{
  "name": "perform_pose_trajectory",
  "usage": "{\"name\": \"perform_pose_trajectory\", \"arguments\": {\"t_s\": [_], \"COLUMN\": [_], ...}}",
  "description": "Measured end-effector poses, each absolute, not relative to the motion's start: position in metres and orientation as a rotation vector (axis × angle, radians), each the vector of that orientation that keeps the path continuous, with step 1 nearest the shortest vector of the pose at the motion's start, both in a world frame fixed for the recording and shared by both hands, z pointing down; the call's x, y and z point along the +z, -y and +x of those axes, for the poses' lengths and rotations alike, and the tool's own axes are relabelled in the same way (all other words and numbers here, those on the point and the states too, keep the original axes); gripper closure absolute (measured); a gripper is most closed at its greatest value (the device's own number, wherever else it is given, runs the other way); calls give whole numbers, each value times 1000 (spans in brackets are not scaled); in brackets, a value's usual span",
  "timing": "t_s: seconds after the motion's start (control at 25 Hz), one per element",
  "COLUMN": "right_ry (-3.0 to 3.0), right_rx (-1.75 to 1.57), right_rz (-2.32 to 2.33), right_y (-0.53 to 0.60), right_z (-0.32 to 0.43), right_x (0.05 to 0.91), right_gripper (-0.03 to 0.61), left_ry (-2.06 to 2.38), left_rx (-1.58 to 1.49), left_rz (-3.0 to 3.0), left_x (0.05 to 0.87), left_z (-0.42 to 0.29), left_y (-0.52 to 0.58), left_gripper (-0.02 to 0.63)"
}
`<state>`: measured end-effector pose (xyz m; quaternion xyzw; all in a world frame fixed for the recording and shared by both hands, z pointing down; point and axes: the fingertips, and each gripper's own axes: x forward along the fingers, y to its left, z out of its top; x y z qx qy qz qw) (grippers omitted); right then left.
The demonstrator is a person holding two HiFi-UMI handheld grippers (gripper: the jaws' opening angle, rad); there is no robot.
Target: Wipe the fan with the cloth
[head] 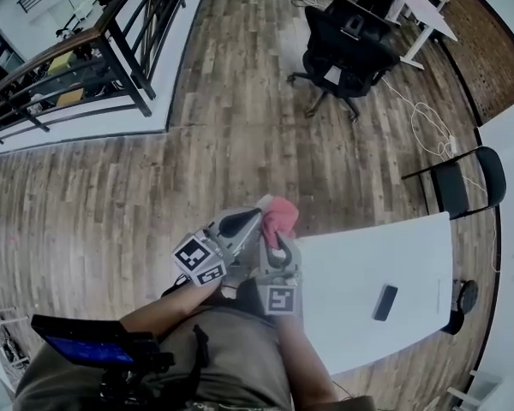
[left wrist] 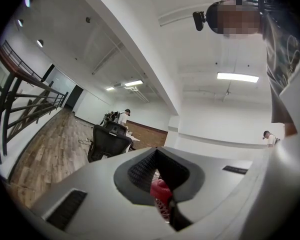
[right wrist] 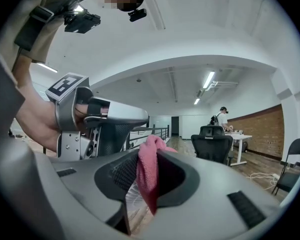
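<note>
Right hand-held gripper (head: 277,234), clamped on the hanging pink cloth (right wrist: 150,169), has the fan (right wrist: 132,198), a pale grille, straight ahead just beyond its jaws; left hand-held gripper (head: 251,219), jaws together, points in close beside it.

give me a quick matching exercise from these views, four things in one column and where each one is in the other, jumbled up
Things:
1. pink cloth
2. small dark object
3. black office chair
4. black folding chair

Places:
a. near the white desk at the top of the head view
b. between the jaws of the right gripper
c. lying on the white table
d. on the floor just beyond the white table, at the right of the head view

Pairs: 1-b, 2-c, 3-a, 4-d
</note>
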<state>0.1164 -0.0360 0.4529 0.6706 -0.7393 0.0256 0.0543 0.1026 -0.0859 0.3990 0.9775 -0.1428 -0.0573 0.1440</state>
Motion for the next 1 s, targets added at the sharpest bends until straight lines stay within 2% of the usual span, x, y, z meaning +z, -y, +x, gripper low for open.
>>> {"name": "perform_pose_trajectory", "arguments": {"t_s": [0.44, 0.56, 0.68, 0.76, 0.88, 1.0], "right_ry": [2199, 2230, 2211, 2235, 2190, 2190], "right_rx": [83, -20, 91, 4, 197, 211], "right_rz": [2068, 2090, 2078, 2077, 2049, 2036], "right_y": [22, 21, 16, 16, 8, 6], "right_z": [105, 94, 84, 78, 69, 60], "right_x": [461, 451, 466, 461, 487, 494], "right_gripper": [456, 456, 456, 456, 456, 456], "left_ry": [331, 308, 284, 266, 243, 215], "left_rx": [-131, -124, -112, -100, -81, -74], "left_rz": [2810, 2805, 2801, 2799, 2795, 2795], "left_x": [402, 402, 403, 405, 409, 410], "left_z": [97, 95, 94, 94, 93, 95], "left_y": [87, 90, 90, 89, 87, 85], "left_gripper": [623, 623, 623, 623, 623, 623]}}
